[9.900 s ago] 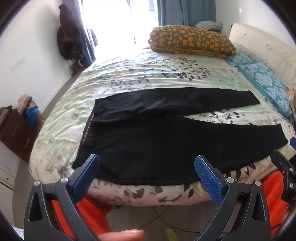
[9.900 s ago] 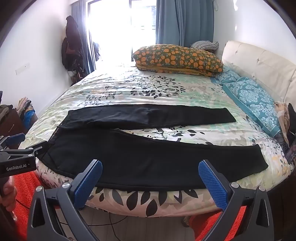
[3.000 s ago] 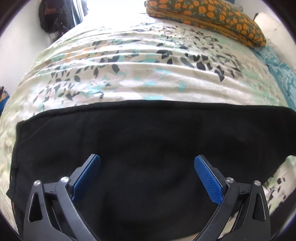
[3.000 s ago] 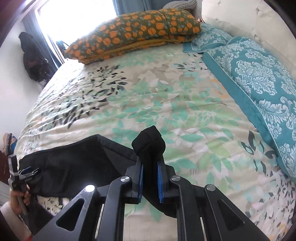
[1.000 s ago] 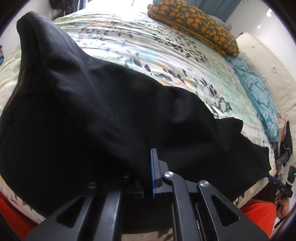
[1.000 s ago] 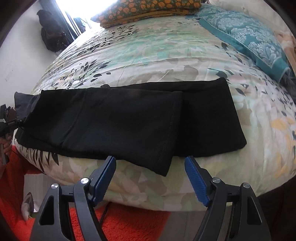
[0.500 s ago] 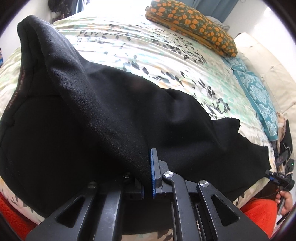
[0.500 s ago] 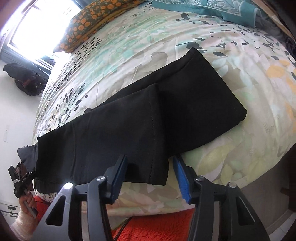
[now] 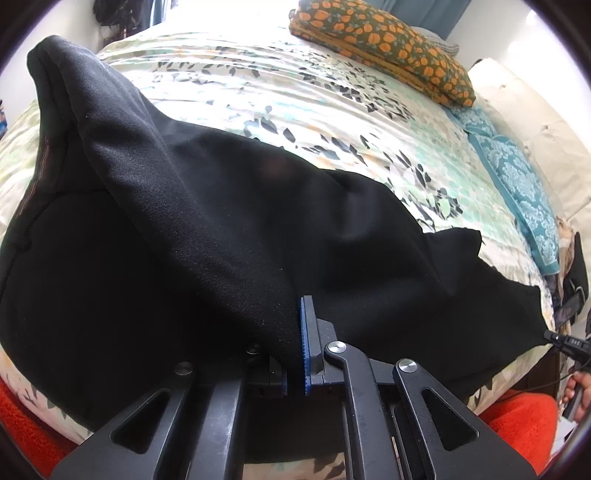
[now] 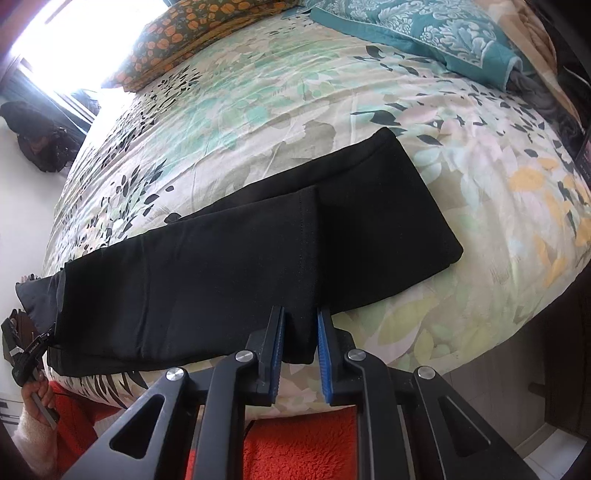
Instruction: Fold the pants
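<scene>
The black pants [image 10: 229, 266] lie along the near edge of the floral bed [image 10: 295, 81], legs stacked and the cuff end folded back over them. My left gripper [image 9: 295, 347] is shut on the waist end of the pants [image 9: 184, 221] and lifts it into a raised fold. My right gripper [image 10: 300, 354] has its blue pads close on either side of the folded cuff corner at the bed edge, with a narrow gap still showing. The left gripper also shows at the far left of the right wrist view [image 10: 29, 354].
An orange-patterned pillow [image 9: 380, 48] lies at the far side of the bed. A teal pillow [image 10: 424, 33] lies at the head end on the right. An orange rug [image 10: 306, 446] covers the floor below the bed edge. A cream headboard [image 9: 546, 147] stands at the right.
My right gripper has moved onto the folded cuff corner and its jaws have narrowed around it. My left gripper stays shut on the waist end, held raised.
</scene>
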`<control>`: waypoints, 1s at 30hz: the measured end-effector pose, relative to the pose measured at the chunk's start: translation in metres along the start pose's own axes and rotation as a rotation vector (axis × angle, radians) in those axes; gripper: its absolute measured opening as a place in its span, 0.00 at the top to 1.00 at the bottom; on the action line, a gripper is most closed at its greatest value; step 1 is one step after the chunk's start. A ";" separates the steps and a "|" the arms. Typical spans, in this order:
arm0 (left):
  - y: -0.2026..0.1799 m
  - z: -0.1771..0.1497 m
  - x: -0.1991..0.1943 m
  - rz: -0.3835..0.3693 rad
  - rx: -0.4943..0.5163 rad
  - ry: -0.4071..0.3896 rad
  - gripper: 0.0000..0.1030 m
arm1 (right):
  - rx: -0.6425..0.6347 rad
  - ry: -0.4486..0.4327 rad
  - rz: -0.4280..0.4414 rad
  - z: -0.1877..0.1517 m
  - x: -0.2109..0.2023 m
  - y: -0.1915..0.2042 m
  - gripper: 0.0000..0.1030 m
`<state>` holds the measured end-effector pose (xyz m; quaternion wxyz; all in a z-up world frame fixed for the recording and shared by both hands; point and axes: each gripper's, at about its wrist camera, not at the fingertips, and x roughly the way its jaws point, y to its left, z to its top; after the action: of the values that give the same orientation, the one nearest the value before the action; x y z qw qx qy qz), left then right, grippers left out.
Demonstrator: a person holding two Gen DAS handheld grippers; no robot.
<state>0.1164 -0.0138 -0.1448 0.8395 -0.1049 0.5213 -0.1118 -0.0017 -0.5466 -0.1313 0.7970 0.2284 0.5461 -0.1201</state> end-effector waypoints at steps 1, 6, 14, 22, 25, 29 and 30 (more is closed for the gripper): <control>-0.001 0.002 -0.002 -0.008 -0.008 -0.003 0.97 | -0.005 -0.020 -0.004 0.003 -0.005 0.002 0.85; -0.020 0.023 -0.033 -0.076 -0.041 -0.099 0.97 | -0.052 -0.150 -0.035 0.035 -0.038 0.014 0.86; -0.043 -0.059 -0.003 0.025 0.023 0.006 0.97 | -0.119 -0.213 -0.187 0.047 -0.033 -0.010 0.87; -0.072 -0.058 -0.003 0.007 0.086 -0.008 0.97 | -0.046 -0.206 -0.230 0.034 -0.012 -0.048 0.87; -0.077 -0.062 0.007 0.030 0.103 0.026 0.97 | -0.049 -0.208 -0.245 0.036 -0.014 -0.050 0.87; -0.074 -0.072 0.011 0.037 0.130 0.059 0.96 | -0.038 -0.152 -0.294 0.029 0.006 -0.061 0.87; -0.075 -0.072 0.010 0.040 0.145 0.057 0.96 | -0.030 -0.155 -0.295 0.027 0.008 -0.064 0.87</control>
<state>0.0498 -0.0928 -0.1622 0.8318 -0.0301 0.5374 -0.1355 -0.0052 -0.6145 -0.1452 0.8137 0.1239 0.5124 -0.2449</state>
